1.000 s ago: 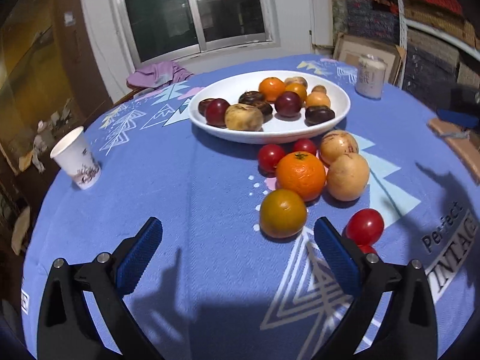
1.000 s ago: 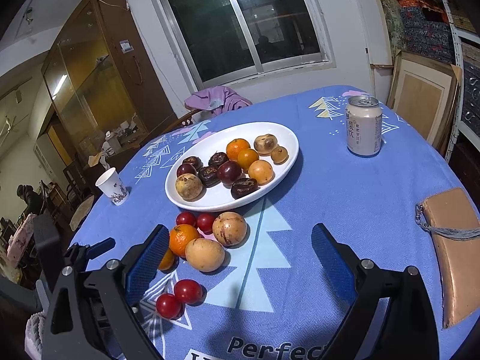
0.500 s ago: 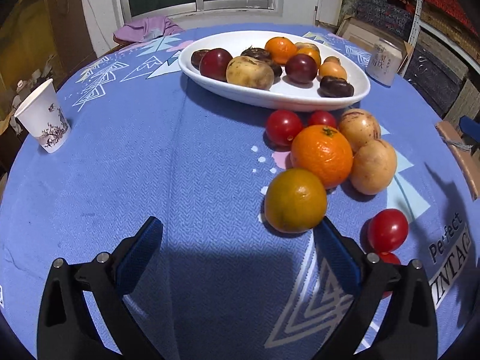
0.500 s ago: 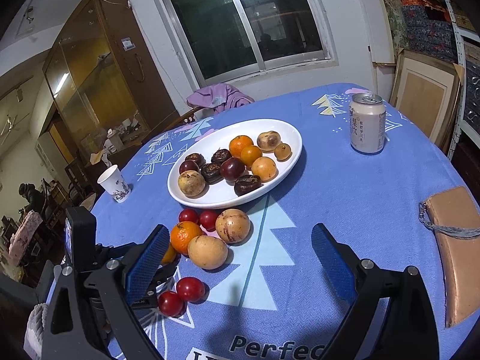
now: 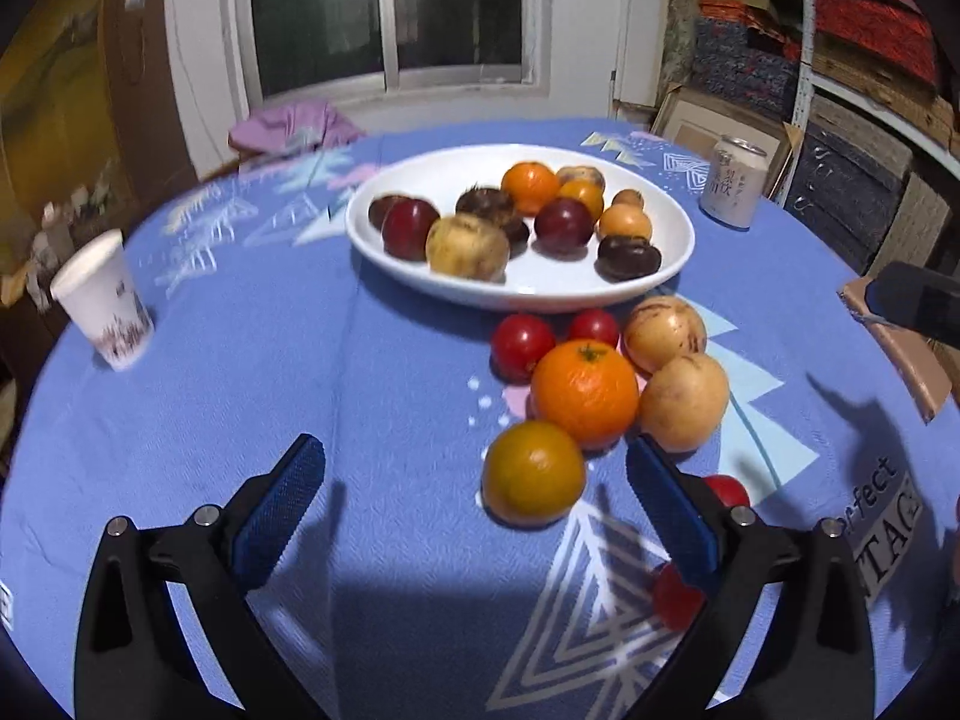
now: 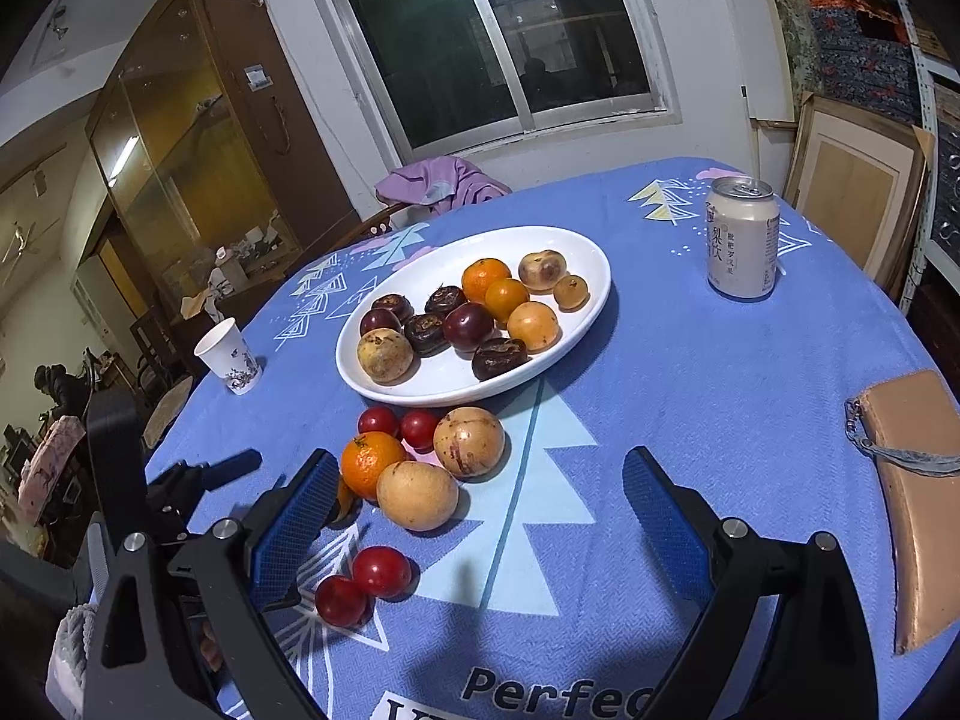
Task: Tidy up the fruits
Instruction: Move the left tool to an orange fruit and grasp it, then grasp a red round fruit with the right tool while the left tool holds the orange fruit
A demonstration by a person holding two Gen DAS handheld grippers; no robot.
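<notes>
A: Left gripper (image 5: 474, 498), nearest the lens. Jaws spread wide, nothing between the blue pads, low over the blue tablecloth (image 5: 240, 396).

B: Closest fruit?

A: A greenish-orange citrus (image 5: 533, 473), lying just ahead of the gap, nearer the right finger. No contact with either pad. Two red tomatoes (image 5: 726, 489) sit partly hidden behind that right finger.

B: Right gripper?

A: Right gripper (image 6: 474, 504) also apart and empty, above the cloth. Two red tomatoes (image 6: 363, 582) lie just beside its left finger, touching each other. Past them a yellow pear-like fruit (image 6: 418, 495) rests against a bright orange (image 6: 372, 462).

B: Further on?

A: A speckled round fruit (image 6: 469, 443) touching the yellow one, then two more small red fruits (image 6: 399, 425) side by side, just short of the plate. All loose on the cloth.

B: And the plate?

A: White oval plate (image 6: 444, 381), mid-table, holding about a dozen pieces: dark wrinkled ones, plum-red ones, small oranges, a tan russet fruit at its near edge.

B: Anything beyond?

A: Paper cup (image 6: 229, 354) off to the left, drink can (image 6: 742, 238) upright to the far right, well apart from the plate. Tan pouch (image 6: 918, 480) at the right edge. Purple cloth (image 6: 438, 183) on a chair behind the table.
</notes>
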